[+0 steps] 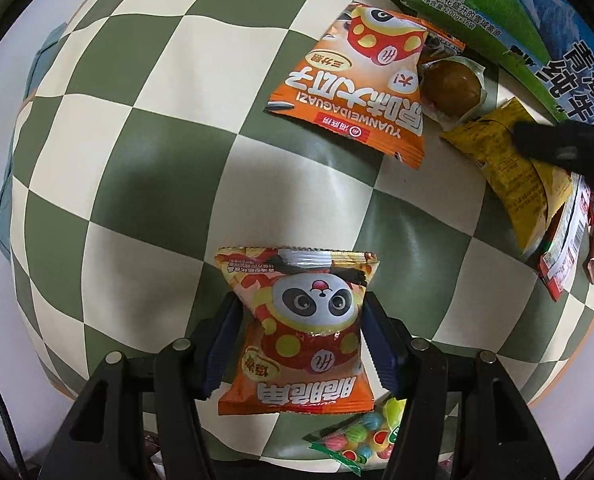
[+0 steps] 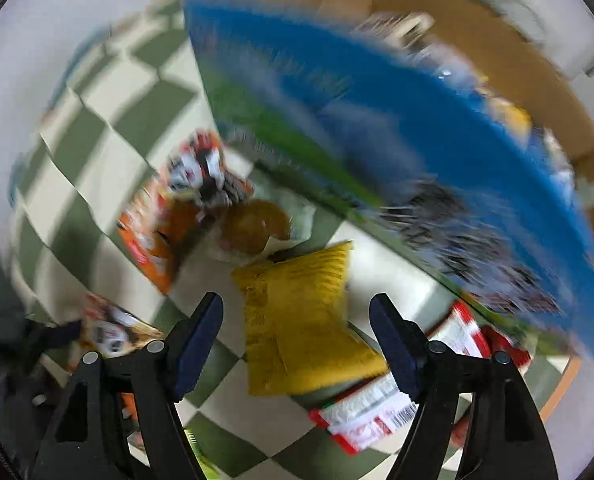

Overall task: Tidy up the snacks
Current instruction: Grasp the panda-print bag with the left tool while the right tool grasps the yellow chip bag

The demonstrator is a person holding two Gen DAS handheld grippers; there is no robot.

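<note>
- Orange panda bag (image 1: 297, 328) sits pinched in the left gripper (image 1: 299, 344); hold it gently.
- Right gripper (image 2: 297, 344), fingers wide and holding nothing, hovers over the yellow pack (image 2: 301, 320) at 12 o'clock; close slowly.

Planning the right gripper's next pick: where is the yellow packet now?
In the right wrist view, the yellow packet lies ahead between the open right gripper fingers, below the brown egg pack.

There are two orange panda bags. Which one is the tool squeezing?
The smaller panda bag, pinched at its waist by the left tool. The bigger orange bag lies loose on the checkered cloth by the brown egg.
</note>
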